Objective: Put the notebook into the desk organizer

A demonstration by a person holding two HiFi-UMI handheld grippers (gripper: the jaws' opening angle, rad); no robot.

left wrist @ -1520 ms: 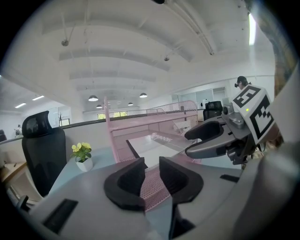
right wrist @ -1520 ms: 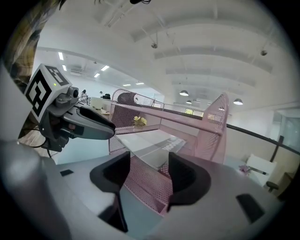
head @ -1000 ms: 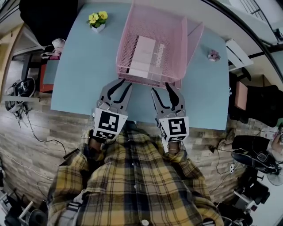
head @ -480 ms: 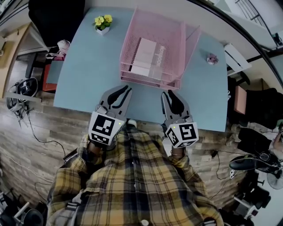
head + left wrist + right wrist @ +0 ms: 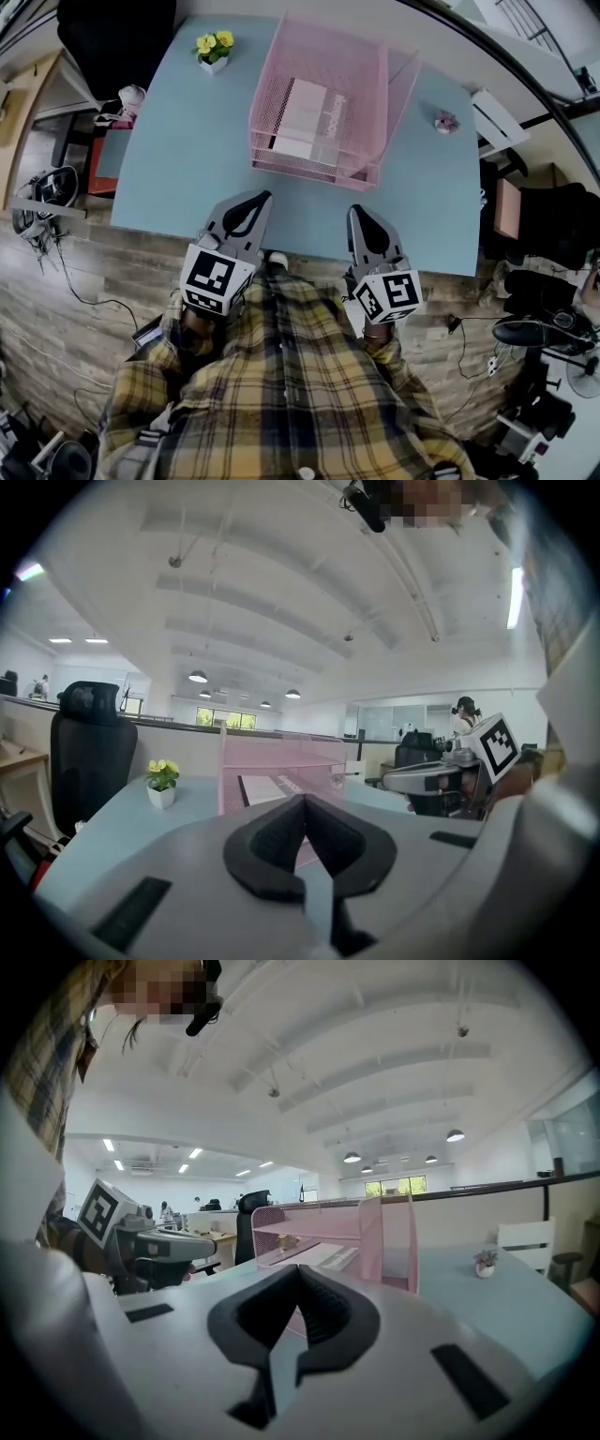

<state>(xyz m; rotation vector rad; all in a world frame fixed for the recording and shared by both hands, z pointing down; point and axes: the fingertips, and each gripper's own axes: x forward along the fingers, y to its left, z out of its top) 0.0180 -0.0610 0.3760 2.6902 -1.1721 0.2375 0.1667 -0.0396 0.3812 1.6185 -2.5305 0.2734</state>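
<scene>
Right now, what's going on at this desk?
A person holds the left gripper and the right gripper over the near edge of the blue table, short of the pink desk organizer. The notebook already lies inside the organizer. The fingers of both grippers have just been closing and are now shut with nothing between them, so the placing looks done.

This is an open-plan office, with a black desk chair (image 5: 89, 752), low partitions (image 5: 525, 1213) and ceiling lamps (image 5: 197, 677).
</scene>
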